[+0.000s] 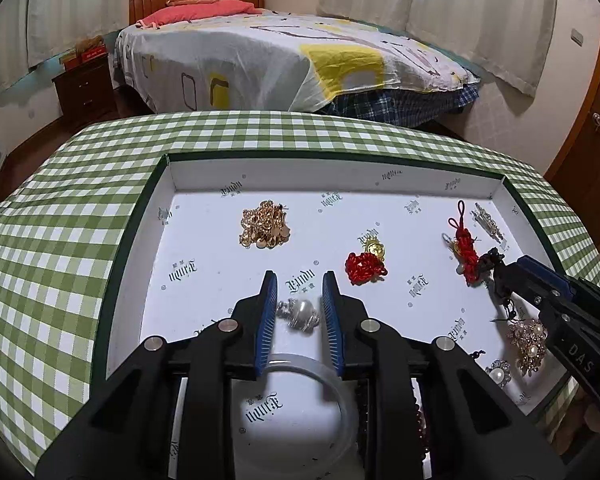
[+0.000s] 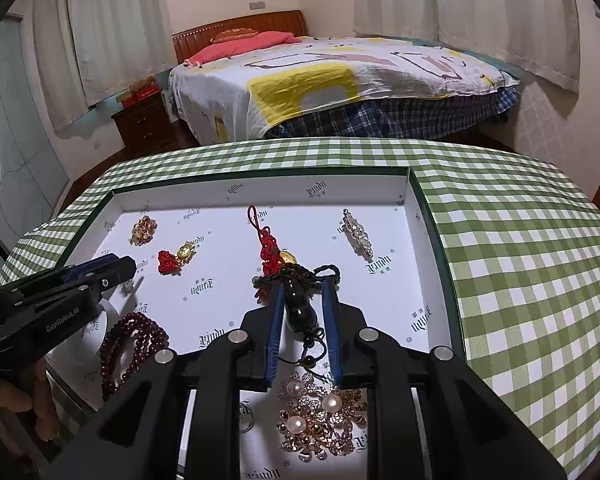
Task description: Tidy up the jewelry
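A shallow white box (image 1: 204, 172) (image 2: 424, 216) on a green checked table holds the jewelry. My left gripper (image 1: 299, 284) is open, its blue pads either side of a silver pearl ornament (image 1: 300, 314), with a clear bangle (image 1: 340, 392) below. My right gripper (image 2: 302, 294) has its pads around a black gourd pendant (image 2: 298, 312) on a black cord; it also shows in the left wrist view (image 1: 496, 264). A gold chain pile (image 1: 264, 226), a red knot charm (image 1: 364, 266), a red tassel charm (image 1: 466, 248) (image 2: 268, 248), a silver brooch (image 2: 356, 232), pearl brooches (image 2: 320, 416) and dark red beads (image 2: 132, 340) lie in the box.
The checked tablecloth (image 1: 60, 240) (image 2: 520, 260) surrounds the box and drops off at the far edge. A bed (image 1: 280, 52) and a dark nightstand (image 1: 86, 88) stand beyond the table. A door (image 1: 596, 160) is at the right.
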`<state>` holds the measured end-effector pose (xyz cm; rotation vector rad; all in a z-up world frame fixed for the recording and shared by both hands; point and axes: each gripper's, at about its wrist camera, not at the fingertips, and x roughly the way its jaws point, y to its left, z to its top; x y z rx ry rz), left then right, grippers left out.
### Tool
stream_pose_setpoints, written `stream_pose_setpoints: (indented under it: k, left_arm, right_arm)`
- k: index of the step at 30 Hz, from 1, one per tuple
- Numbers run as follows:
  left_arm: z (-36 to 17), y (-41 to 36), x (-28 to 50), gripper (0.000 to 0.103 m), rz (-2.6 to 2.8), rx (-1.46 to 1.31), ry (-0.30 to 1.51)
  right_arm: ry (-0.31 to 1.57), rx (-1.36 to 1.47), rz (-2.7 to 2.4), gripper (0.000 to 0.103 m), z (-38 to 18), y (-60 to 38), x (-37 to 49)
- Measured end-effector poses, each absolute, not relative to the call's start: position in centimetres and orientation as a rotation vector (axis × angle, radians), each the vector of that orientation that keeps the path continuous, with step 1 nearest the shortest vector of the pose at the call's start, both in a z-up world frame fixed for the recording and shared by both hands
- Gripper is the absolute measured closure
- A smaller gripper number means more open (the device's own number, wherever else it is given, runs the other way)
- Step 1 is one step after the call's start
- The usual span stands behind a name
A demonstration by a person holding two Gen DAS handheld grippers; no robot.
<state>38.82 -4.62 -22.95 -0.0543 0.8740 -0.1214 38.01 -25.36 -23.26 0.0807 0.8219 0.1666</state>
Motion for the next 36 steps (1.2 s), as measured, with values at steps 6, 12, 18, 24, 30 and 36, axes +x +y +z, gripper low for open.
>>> stream_pose_setpoints:
  k: [6, 12, 18, 24, 30, 36]
  left_arm:
    - [-22.7, -4.6, 38.6, 0.064, -0.113, -0.056, 0.860]
    - [-22.3, -4.5, 38.0, 0.053, -0.110, -0.052, 0.842]
    - [-22.0, -4.5, 37.6, 0.045, -0.108, -0.046, 0.832]
    - [-20.4, -4.5, 36.0, 0.037, -0.109, -0.067, 0.800]
    - [-17.4, -4.7, 31.2, 0.023, -0.077, -0.062, 0.743]
    - [-13.9, -4.7, 25.6, 0.014, -0.040, -0.049, 0.686]
  right_arm:
    - [0.809, 0.074, 0.164, 0.065, -23.1, -25.2, 37.6]
    - [0.807, 0.071, 0.163, 0.064, -23.1, -25.1, 37.4]
    - [0.805, 0.074, 0.161, 0.061, -23.0, -25.0, 37.2]
    - [0.784, 0.094, 0.160, 0.056, -21.9, -25.1, 35.7]
    - [0.740, 0.117, 0.160, 0.049, -19.3, -25.3, 31.5]
    - [0.708, 0.128, 0.155, 0.042, -16.4, -25.6, 26.4]
